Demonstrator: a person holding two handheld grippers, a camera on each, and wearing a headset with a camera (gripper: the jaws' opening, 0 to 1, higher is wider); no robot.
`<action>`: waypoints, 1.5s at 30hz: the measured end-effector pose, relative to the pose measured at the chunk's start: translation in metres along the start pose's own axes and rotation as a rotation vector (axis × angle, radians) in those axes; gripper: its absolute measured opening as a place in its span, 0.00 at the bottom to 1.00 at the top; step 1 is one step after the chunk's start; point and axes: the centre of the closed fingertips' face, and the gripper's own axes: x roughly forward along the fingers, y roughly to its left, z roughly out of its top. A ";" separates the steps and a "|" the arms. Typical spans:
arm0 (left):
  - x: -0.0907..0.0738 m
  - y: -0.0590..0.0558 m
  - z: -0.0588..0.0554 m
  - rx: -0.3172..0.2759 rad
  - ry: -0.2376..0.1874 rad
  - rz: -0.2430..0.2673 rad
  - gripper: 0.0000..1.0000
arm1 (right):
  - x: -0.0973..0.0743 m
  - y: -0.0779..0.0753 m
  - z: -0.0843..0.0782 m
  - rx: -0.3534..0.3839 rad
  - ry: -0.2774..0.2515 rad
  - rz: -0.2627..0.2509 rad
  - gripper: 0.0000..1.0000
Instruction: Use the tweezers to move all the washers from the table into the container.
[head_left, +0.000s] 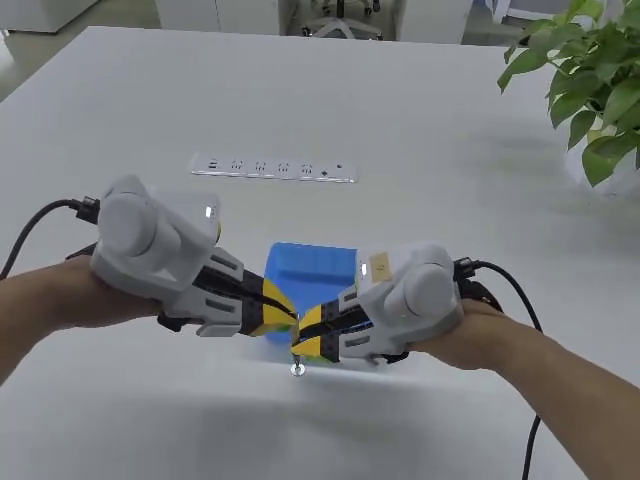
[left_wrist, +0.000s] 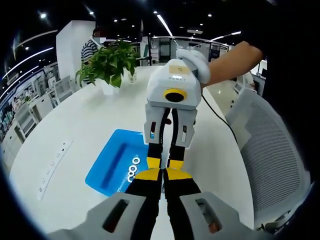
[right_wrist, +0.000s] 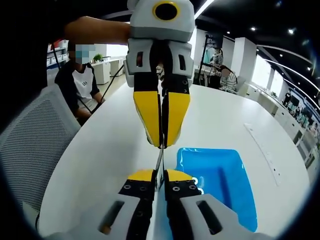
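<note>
Two grippers are meeting tip to tip low over the white table (head_left: 420, 130). The left gripper (head_left: 282, 313) is reaching in from one side and the right gripper (head_left: 312, 336) from the other, with their yellow ends nearly touching.

In the right gripper view the right jaws are clamping a thin metal pair of tweezers (right_wrist: 159, 162). It is running straight out from between the jaws to the tips of the left gripper opposite. The left jaws are pressing together there. I cannot tell whether they are pinching the tweezers' far end or only touching it.

A blue container (head_left: 310, 262) is sitting just beyond the point where the tips meet, close behind both grippers. Seen from the left gripper, it is lying beside the jaws rather than under them. Three washers (left_wrist: 134, 167) are resting in a short row inside it, near the wall closest to the grippers.

One more small washer (head_left: 298, 370) is lying on the table just beneath the joined tips, on the person's side of them.

Well past the container, a white power strip (head_left: 272, 168) is lying flat, and a leafy plant (head_left: 590, 90) is standing far out beyond the right gripper.
</note>
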 end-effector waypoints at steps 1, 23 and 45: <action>0.000 0.000 0.000 0.000 -0.001 0.001 0.06 | 0.000 0.000 0.000 0.002 0.000 0.000 0.08; -0.009 0.001 -0.005 -0.103 -0.075 0.066 0.47 | -0.008 -0.002 0.007 0.009 -0.005 -0.012 0.08; -0.024 -0.004 -0.015 -0.185 -0.133 0.146 0.72 | -0.047 -0.017 0.047 -0.003 -0.047 -0.024 0.08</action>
